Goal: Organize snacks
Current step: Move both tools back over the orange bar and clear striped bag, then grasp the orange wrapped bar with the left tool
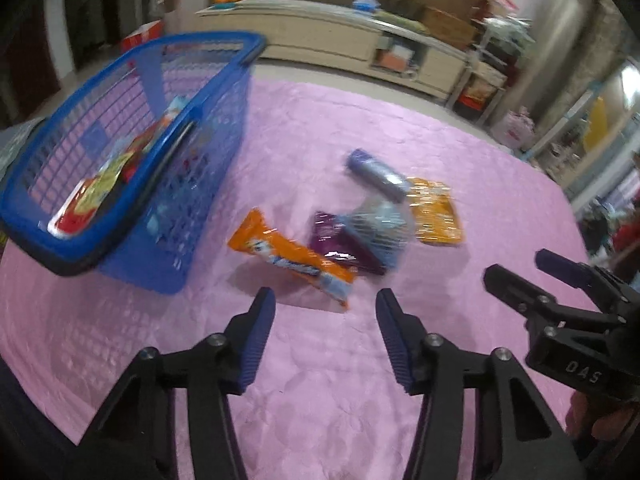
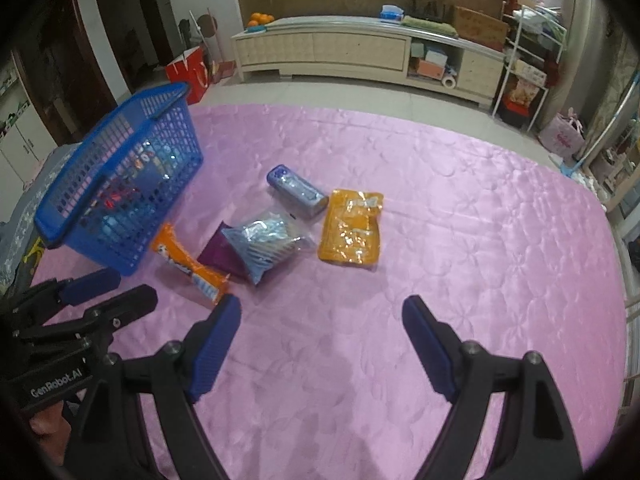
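A blue plastic basket [image 1: 132,152] [image 2: 120,184] stands on the pink cloth at the left, with several snack packs inside. Loose snacks lie in the middle: an orange bar pack [image 1: 292,260] [image 2: 192,264], a purple pack [image 1: 344,244] [image 2: 220,258], a clear bluish bag [image 1: 376,224] [image 2: 266,240], a blue tube [image 1: 378,174] [image 2: 294,190] and an orange pouch [image 1: 436,212] [image 2: 352,228]. My left gripper [image 1: 326,302] [image 2: 114,286] is open and empty, just short of the orange bar pack. My right gripper [image 2: 322,312] [image 1: 516,264] is open and empty, nearer than the snacks.
The pink cloth [image 2: 460,220] covers a wide surface whose far edge meets a tiled floor. A long cream cabinet [image 2: 360,52], a red bag [image 2: 188,68] and a white rack [image 2: 528,68] stand beyond it.
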